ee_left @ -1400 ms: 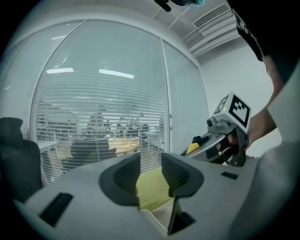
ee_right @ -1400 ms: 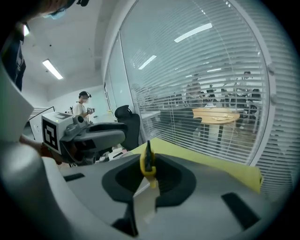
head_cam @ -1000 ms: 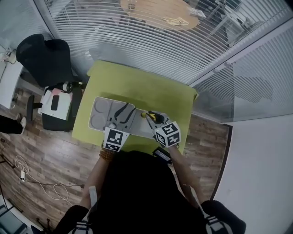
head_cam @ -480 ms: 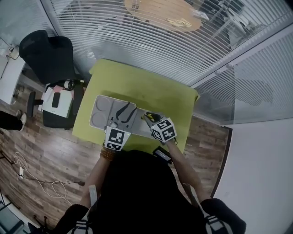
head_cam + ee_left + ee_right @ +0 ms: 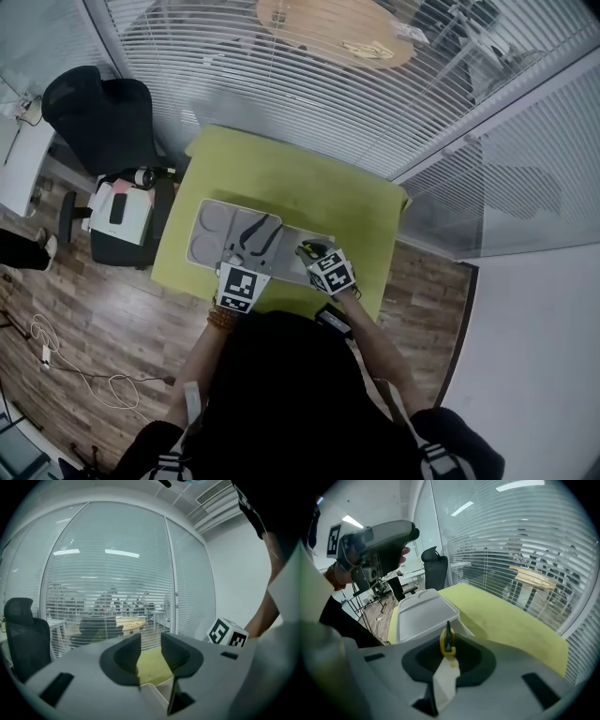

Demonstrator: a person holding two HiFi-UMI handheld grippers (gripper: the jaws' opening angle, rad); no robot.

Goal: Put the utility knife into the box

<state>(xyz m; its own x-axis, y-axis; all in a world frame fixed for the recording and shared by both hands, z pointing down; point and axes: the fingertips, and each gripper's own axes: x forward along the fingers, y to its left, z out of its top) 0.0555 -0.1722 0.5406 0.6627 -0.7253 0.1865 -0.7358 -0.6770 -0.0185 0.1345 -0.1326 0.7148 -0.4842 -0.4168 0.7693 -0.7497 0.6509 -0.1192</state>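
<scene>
1 slim yellow-black utility knife [image 5: 447,645] sits clamped in right claw [image 5: 448,656], left claw [image 5: 150,651] gaping.

Bright, even light from ceiling strips [image 5: 121,552]; fisheye curves the blinds [image 5: 525,536], corners go black, right gripper [image 5: 447,646] close-up soft.

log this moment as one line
left gripper: open, empty | right gripper: shut on utility knife, over right end of box | box: open on green table

Left tool [image 5: 151,641]: jaws apart, green worktop [image 5: 152,665] visible through the gap, white box [image 5: 157,692] rim low beneath. Black chair [image 5: 22,634] at left; marker cube [image 5: 226,633] at right; slatted blinds [image 5: 108,592] ahead.
</scene>
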